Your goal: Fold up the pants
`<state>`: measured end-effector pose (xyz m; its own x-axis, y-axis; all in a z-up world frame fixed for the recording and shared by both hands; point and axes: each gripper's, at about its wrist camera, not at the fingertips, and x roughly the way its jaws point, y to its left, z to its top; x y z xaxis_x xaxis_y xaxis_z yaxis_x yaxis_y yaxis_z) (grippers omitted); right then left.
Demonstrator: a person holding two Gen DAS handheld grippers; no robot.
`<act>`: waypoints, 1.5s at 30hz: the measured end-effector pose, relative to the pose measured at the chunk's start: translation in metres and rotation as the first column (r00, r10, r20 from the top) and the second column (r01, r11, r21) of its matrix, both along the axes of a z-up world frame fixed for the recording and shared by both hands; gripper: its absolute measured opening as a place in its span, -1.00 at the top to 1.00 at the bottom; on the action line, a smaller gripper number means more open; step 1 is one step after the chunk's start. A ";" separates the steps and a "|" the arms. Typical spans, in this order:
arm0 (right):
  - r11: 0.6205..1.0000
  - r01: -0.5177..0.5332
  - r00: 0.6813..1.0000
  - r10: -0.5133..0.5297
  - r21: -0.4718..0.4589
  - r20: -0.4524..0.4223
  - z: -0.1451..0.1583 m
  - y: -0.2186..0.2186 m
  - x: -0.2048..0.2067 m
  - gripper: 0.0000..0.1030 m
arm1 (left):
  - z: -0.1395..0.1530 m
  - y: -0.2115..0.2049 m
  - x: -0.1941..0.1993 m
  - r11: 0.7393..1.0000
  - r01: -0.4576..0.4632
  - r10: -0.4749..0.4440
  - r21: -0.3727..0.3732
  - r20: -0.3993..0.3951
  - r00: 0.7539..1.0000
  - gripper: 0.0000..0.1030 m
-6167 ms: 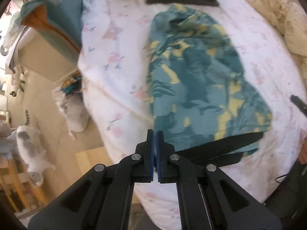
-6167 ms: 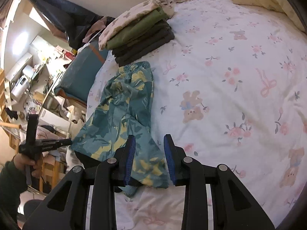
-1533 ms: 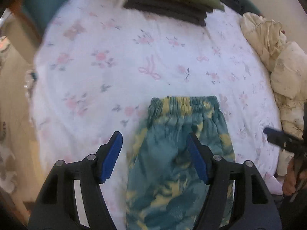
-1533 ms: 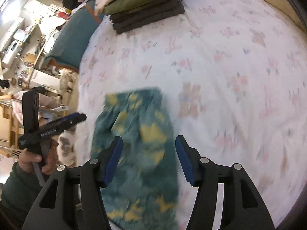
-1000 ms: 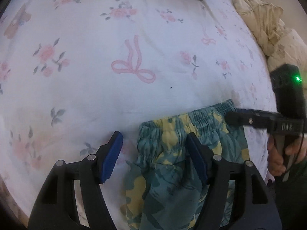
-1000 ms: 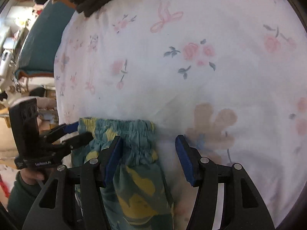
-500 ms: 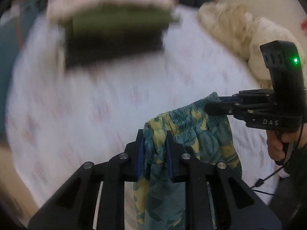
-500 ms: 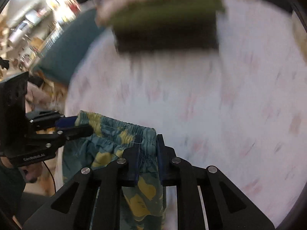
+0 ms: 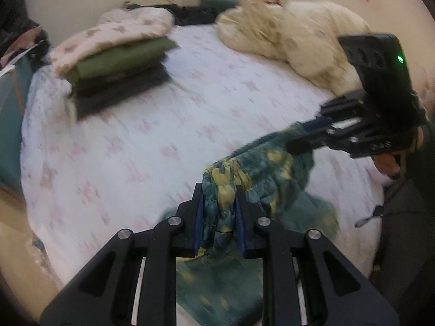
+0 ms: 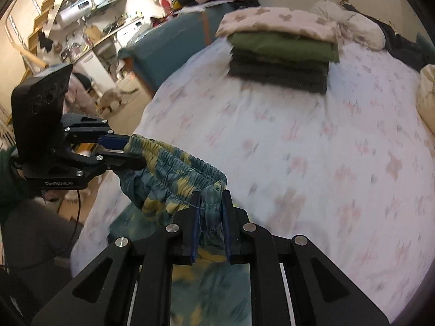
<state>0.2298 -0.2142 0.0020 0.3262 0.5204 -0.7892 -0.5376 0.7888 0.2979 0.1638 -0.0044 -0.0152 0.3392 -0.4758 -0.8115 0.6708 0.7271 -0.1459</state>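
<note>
The teal and yellow patterned pants (image 9: pixel 261 168) hang by their elastic waistband above the flowered bed sheet (image 9: pixel 141 125). My left gripper (image 9: pixel 218 203) is shut on one end of the waistband. My right gripper (image 10: pixel 210 209) is shut on the other end of the pants' waistband (image 10: pixel 176 163). Each gripper shows in the other's view: the right one (image 9: pixel 304 133) at the right, the left one (image 10: pixel 127 153) at the left. The waistband sags between them. The legs hang below, partly hidden by the grippers.
A stack of folded clothes (image 9: pixel 117 62) lies at the far side of the bed, also in the right wrist view (image 10: pixel 280 51). A cream duvet (image 9: pixel 293 38) is bunched at the far right. A teal cushion (image 10: pixel 168 43) and cluttered room lie beyond the bed's left edge.
Both grippers closed on the ends of the waistband and lifted it off the sheet. They have since risen further and tilted up, so the far stack and the wall come into view.
</note>
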 end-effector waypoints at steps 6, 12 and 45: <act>0.998 -0.012 0.995 0.006 -0.056 -0.095 -0.033 0.012 -0.073 0.71 | -0.036 -0.010 -0.065 0.989 0.052 -0.029 0.142 -0.162 0.986 0.62; 0.992 0.038 0.974 -0.064 -0.117 -0.220 -0.068 0.011 -0.111 0.31 | -0.071 -0.019 -0.098 0.933 0.109 -0.026 0.344 -0.237 0.971 -0.06; 0.906 0.424 0.848 -0.391 0.015 -0.357 -0.078 -0.057 -0.083 0.16 | -0.065 0.048 -0.075 0.792 -0.522 0.597 0.315 -0.221 0.772 -0.26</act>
<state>0.1469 -0.2716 -0.0759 0.2469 0.4734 -0.8455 -0.0272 0.8756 0.4823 0.0892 0.0431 -0.0803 0.2151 -0.0709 -0.9740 0.0848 0.9949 -0.0537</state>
